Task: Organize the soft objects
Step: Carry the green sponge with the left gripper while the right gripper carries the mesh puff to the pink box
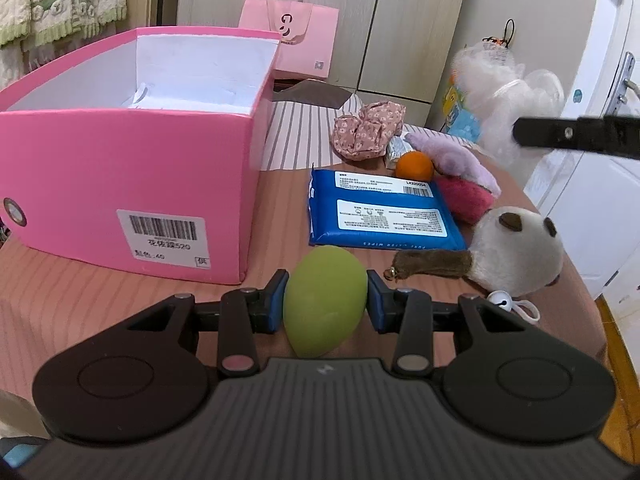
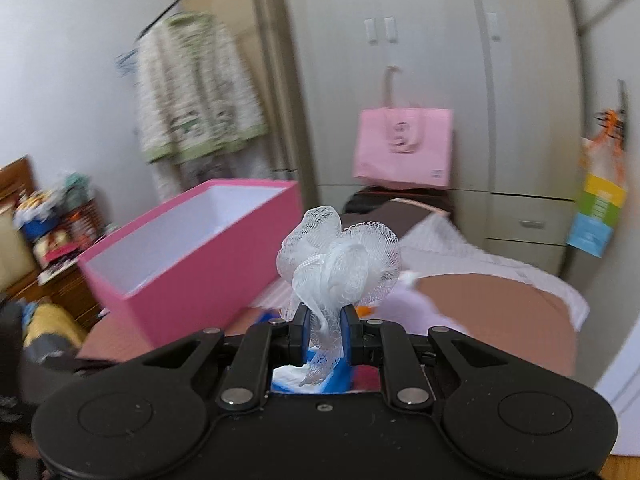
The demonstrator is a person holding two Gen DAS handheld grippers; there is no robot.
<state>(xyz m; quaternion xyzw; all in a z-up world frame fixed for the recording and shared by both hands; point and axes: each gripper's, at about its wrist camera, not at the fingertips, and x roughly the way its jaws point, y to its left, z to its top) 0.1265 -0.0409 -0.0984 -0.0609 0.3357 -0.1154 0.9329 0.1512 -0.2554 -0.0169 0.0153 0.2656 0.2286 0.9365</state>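
Note:
My left gripper (image 1: 326,298) is shut on a green egg-shaped sponge (image 1: 324,304), low over the brown table (image 1: 100,292), just right of the open pink box (image 1: 132,184). My right gripper (image 2: 325,330) is shut on a white mesh bath puff (image 2: 340,264) and holds it up in the air to the right of the pink box (image 2: 208,256). The puff (image 1: 504,88) and a right finger (image 1: 576,136) also show blurred at the right of the left wrist view.
On the table lie a blue wipes pack (image 1: 380,212), an orange ball (image 1: 415,166), a floral cloth bundle (image 1: 366,130), a lilac plush (image 1: 460,160), a red felt piece (image 1: 464,198) and a panda plush (image 1: 516,248). A pink bag (image 1: 292,40) stands behind.

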